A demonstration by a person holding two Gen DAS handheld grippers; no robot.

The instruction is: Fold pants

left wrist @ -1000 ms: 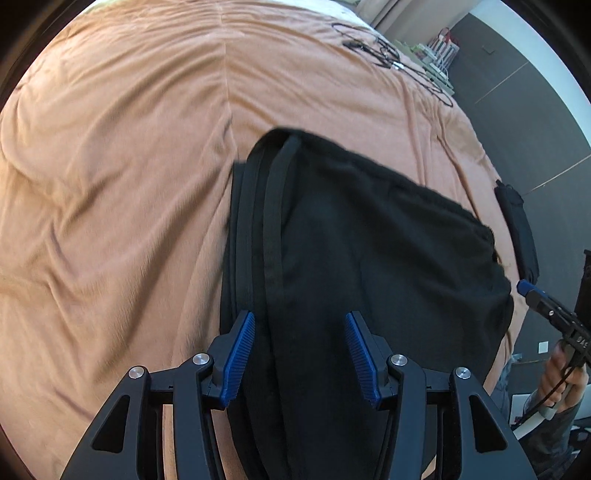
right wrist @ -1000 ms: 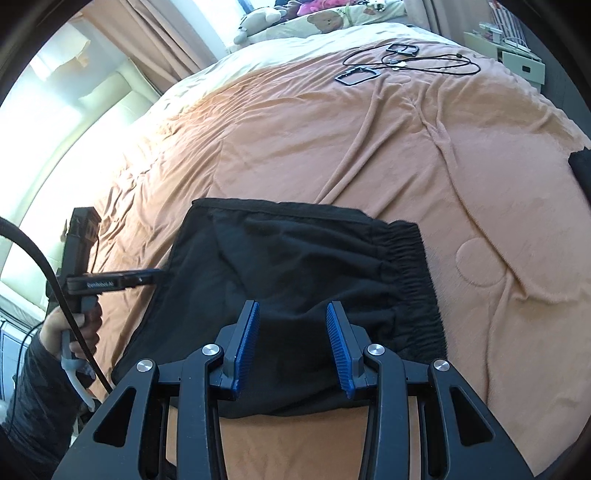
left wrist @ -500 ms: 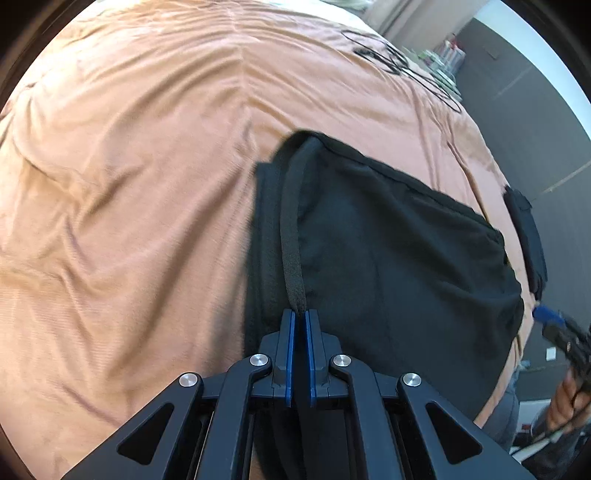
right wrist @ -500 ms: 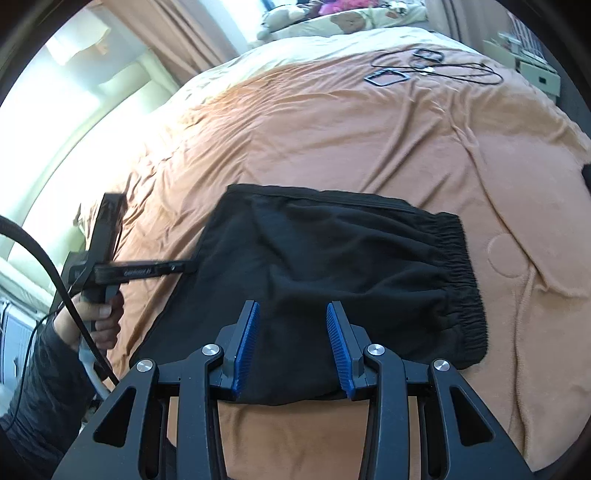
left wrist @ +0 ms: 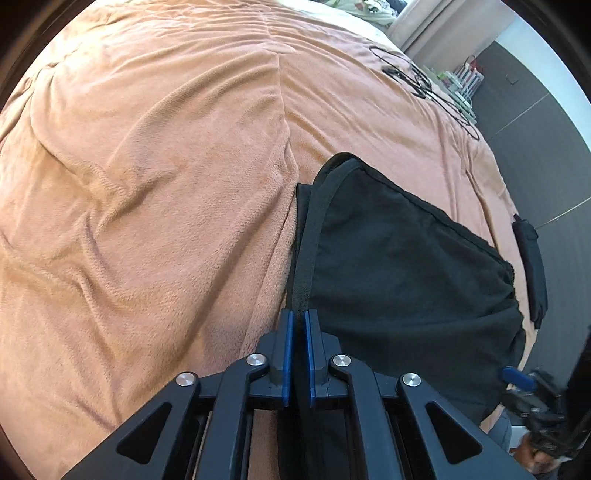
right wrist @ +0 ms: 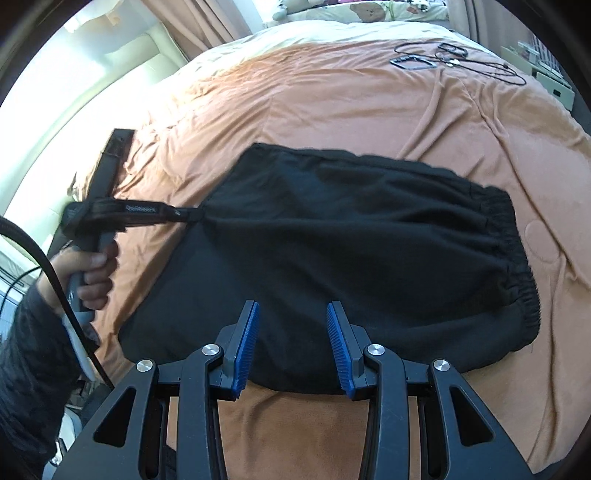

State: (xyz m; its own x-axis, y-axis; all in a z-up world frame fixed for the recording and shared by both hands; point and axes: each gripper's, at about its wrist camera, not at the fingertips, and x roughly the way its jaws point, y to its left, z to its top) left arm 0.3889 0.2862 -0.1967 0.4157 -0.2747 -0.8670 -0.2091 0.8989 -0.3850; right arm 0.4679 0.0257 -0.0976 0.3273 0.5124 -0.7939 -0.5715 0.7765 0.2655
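The black pants [right wrist: 369, 251] lie folded on the orange bedspread [right wrist: 332, 103], elastic waistband at the right. In the left wrist view the pants [left wrist: 399, 266] fill the right half. My left gripper [left wrist: 298, 321] is shut on the hem edge of the pants and lifts that edge off the bed; it also shows in the right wrist view [right wrist: 192, 213], at the pants' left edge. My right gripper [right wrist: 291, 317] is open and empty, hovering over the near edge of the pants; it shows in the left wrist view [left wrist: 517, 380] at lower right.
Black cables and a small frame [right wrist: 417, 62] lie at the far side of the bed. A dark strap-like item [left wrist: 532, 273] lies at the bed's right edge. Pillows [right wrist: 369, 11] and curtains stand at the head. A shelf [right wrist: 546, 70] stands beside the bed.
My left gripper closed on the pants' hem edge and has pulled it up and back. My right gripper stayed open and drew back a little.
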